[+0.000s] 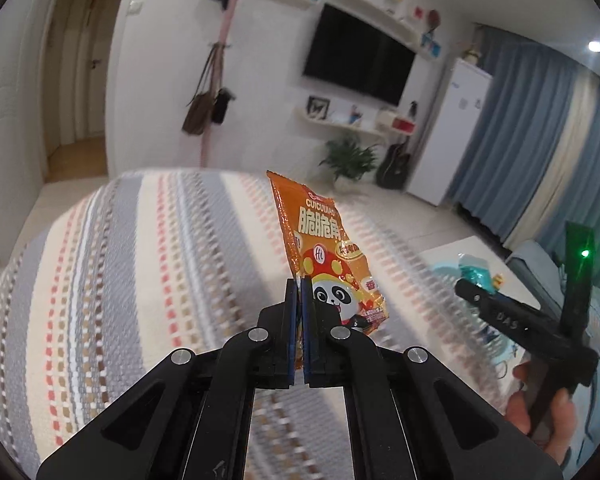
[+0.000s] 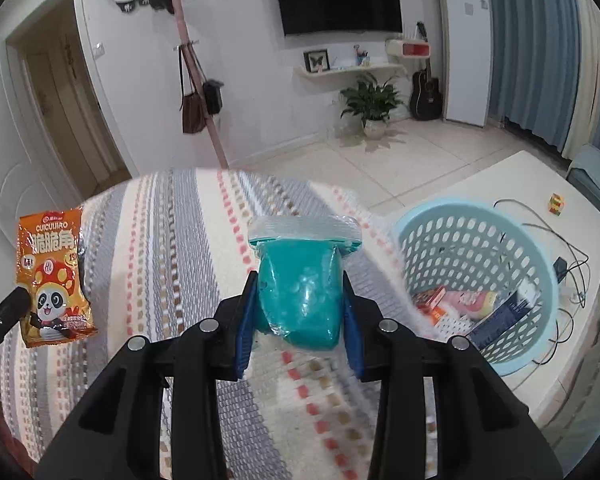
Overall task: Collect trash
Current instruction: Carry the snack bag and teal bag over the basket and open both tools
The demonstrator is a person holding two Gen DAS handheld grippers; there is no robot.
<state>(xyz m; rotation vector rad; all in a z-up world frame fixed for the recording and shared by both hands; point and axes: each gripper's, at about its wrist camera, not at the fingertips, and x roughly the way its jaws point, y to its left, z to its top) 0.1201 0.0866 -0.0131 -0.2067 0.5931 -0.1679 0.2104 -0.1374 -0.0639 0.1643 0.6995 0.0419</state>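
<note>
My left gripper (image 1: 300,300) is shut on an orange snack bag with a panda (image 1: 328,248) and holds it upright above the striped bed cover (image 1: 140,280). The same bag shows at the left of the right wrist view (image 2: 52,276). My right gripper (image 2: 300,300) is shut on a teal plastic pouch with a clear sealed top (image 2: 300,284), also held above the bed. The right gripper shows in the left wrist view (image 1: 500,312), held in a hand. A light blue perforated basket (image 2: 480,240) stands to the right and holds several wrappers.
The basket stands on a white table (image 2: 540,184) with cables (image 2: 572,256) and a small coloured cube (image 2: 557,203). Beyond are a tiled floor, a potted plant (image 2: 372,100), a guitar (image 2: 425,92), a coat stand with bags (image 2: 194,104) and a door at left.
</note>
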